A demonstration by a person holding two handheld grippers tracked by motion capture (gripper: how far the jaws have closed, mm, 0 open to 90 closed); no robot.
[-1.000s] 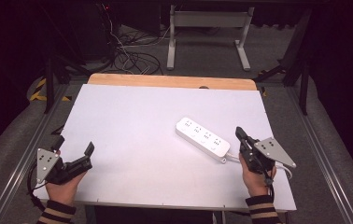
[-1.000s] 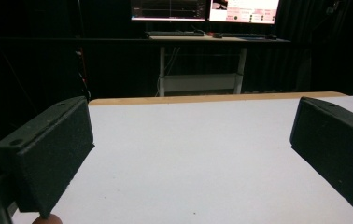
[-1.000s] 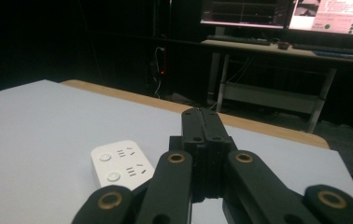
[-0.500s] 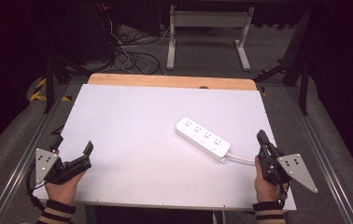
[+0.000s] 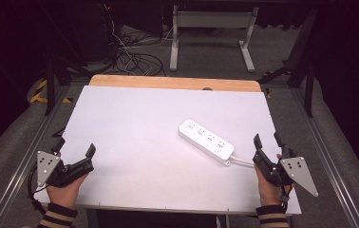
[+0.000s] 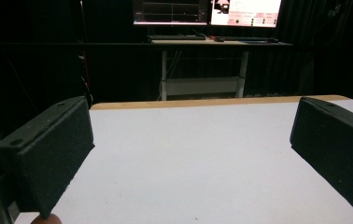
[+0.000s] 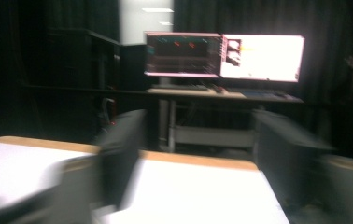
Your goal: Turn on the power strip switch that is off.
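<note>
Here, your right gripper point(image 5: 269, 153) sits at the near right corner of the table point(image 5: 135, 118), jaws apart and holding nothing, tips pointing away from you. In the right gripper view the picture is smeared, but the two dark jaws stand clearly separate with table showing between them.

Just beyond and to the left of those tips lies the white power strip point(image 5: 205, 141). Its white cord point(image 5: 242, 162) leaves the strip's near right end and runs toward your right gripper, ending close beside it; I cannot tell whether cord and jaw touch. The strip's long axis runs on a diagonal: the corded end is nearest your right gripper, and the other end points away toward the far left, toward the table's middle.

So the strip lies forward and left of the right gripper, and a grasp across its width would, I judge, call for turning the jaws square to that diagonal.

Your left gripper point(image 5: 91, 155) is well apart from the strip, at the near left corner, jaws also wide open on bare table in the left gripper view. The right hand is plainly the nearer one.
</note>
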